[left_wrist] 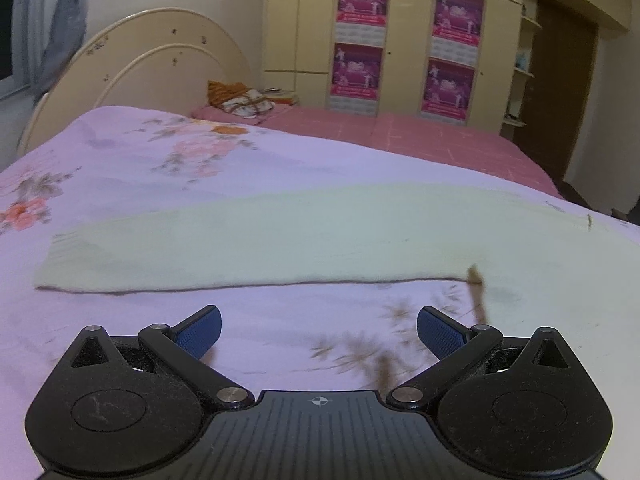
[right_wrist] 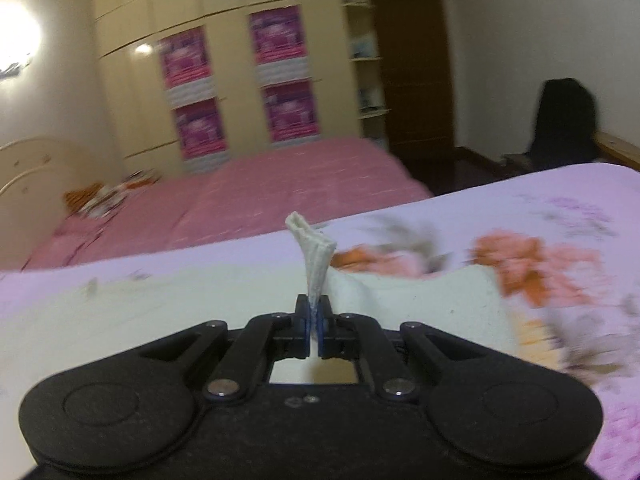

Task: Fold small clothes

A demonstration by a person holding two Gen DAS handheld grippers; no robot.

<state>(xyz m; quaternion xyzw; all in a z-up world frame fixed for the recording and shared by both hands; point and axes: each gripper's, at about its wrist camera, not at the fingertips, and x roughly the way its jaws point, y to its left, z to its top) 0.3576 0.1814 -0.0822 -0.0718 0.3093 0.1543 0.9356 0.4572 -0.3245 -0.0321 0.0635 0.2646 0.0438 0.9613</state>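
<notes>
— Two grippers in play. Left gripper [left_wrist: 319, 330] low in the frame, blue pads [left_wrist: 439, 334] spread wide, holding nothing, hovering just short of the near edge of the pale garment [left_wrist: 256, 240].

— And the right gripper [right_wrist: 315, 322]?

— Pressed together on a bunched, ribbed corner of the same cloth [right_wrist: 314, 256], pinched fabric standing up above the fingertips at centre frame. Rest of the garment lying flat across the floral bedspread [right_wrist: 560, 208], stretching toward the left edge of that view.

— Handling?

— Probably light, soft, limp; looks knitted, so likely stretchy and prone to sagging away from a single pinch. No stiffness to carry a fold alone. Best taken at corners or hems, at the ribbed ends. For the open tool, likely the near left corner, at middle left of the left view.

— Slippery?

— Unlikely; the knit should cling to the sheet. Some risk of grabbing the bedspread along with the cloth.

— Surroundings?

— Pink bed [left_wrist: 420, 136] beyond, folded bundle [left_wrist: 244, 100] at upper centre-left, headboard [left_wrist: 132, 64] at upper left, wardrobe with magenta posters [left_wrist: 360, 40] across the top, dark chair [right_wrist: 564, 120] at upper right of the right view.

— Obstacles?

— Nothing between tool and garment. Right view blurred, so fine detail uncertain.
</notes>
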